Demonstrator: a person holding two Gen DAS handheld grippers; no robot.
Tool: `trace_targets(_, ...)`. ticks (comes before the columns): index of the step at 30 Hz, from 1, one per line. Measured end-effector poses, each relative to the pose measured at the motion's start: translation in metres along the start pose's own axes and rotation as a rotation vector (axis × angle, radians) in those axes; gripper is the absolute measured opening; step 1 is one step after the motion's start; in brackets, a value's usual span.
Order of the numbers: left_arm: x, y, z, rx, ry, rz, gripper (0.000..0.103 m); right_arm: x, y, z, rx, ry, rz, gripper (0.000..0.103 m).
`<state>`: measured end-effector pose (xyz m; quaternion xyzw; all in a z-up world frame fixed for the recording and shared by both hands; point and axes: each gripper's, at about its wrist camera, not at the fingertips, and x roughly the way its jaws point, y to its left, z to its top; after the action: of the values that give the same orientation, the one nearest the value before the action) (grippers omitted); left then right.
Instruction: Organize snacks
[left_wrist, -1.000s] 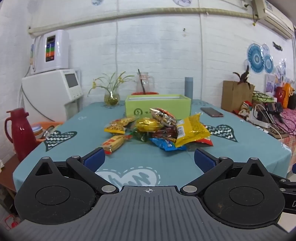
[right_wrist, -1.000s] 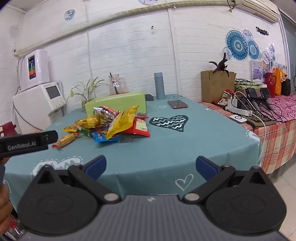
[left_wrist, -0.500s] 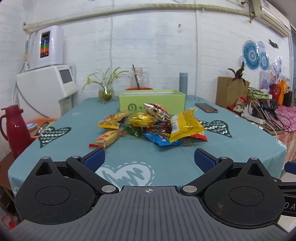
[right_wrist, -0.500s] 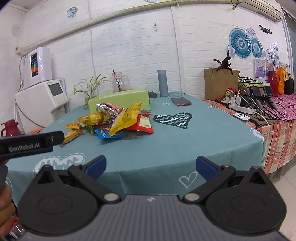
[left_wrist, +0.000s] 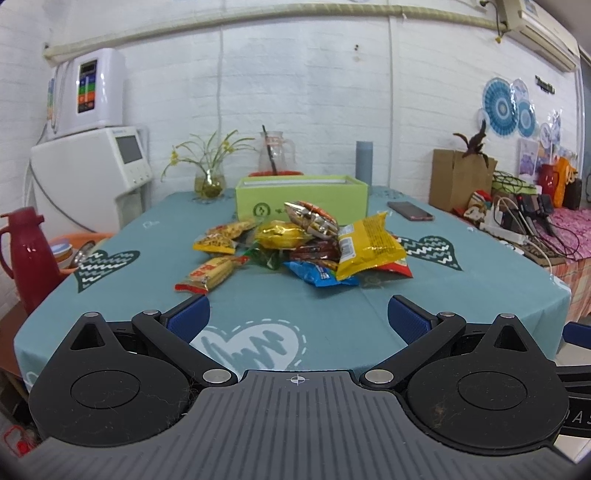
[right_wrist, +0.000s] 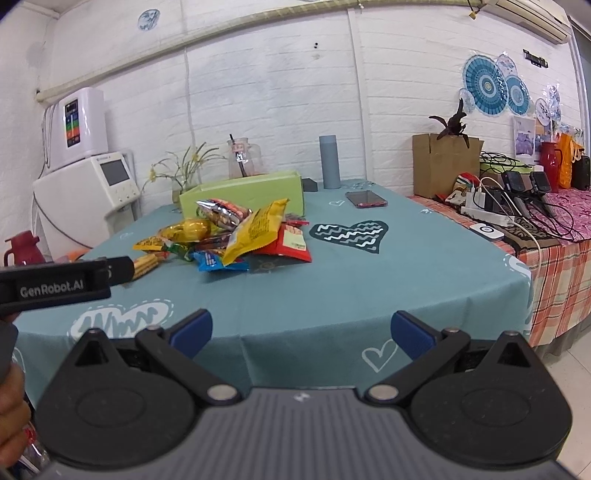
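"GenRobot.AI" printed on left gripper's (left_wrist: 297, 320) body, seen at left edge of right wrist view. Snack wrappers carry print, too small to read. Snack pile (left_wrist: 303, 249) mid-table on teal cloth with heart prints (left_wrist: 369, 325); green box (left_wrist: 301, 203) just behind pile. White brick wall, water dispenser (left_wrist: 92, 177) far left, phone (left_wrist: 410, 211) on cloth. Left gripper released, fingers wide, holding nothing, short of pile. Right gripper (right_wrist: 301, 332) likewise released, at near table edge. Box interior hidden
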<state>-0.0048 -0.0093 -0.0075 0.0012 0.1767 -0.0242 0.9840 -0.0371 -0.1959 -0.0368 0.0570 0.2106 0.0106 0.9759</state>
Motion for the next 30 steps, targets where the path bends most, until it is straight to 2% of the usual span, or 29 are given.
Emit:
trace_targets(16,0.006,-0.002,0.001,-0.005,0.017,-0.002,0.093,0.004,0.001,-0.003,-0.010,0.017,0.003,0.103)
trace_targets(19,0.017,-0.003,0.008,-0.009,0.040,-0.016,0.093,0.010,0.000,-0.001,-0.002,0.020,-0.003,0.103)
trace_targets(22,0.037,-0.004,0.017,-0.024,0.065,-0.042,0.093,0.033,0.000,0.006,-0.026,0.017,-0.004,0.103)
trace_targets(27,0.088,0.006,0.019,-0.040,0.171,-0.058,0.092,0.111,-0.007,0.031,-0.042,0.082,-0.061,0.103)
trace_targets(30,0.112,0.019,0.021,-0.079,0.221,-0.049,0.091,0.156,-0.008,0.041,-0.062,0.159,-0.083,0.103)
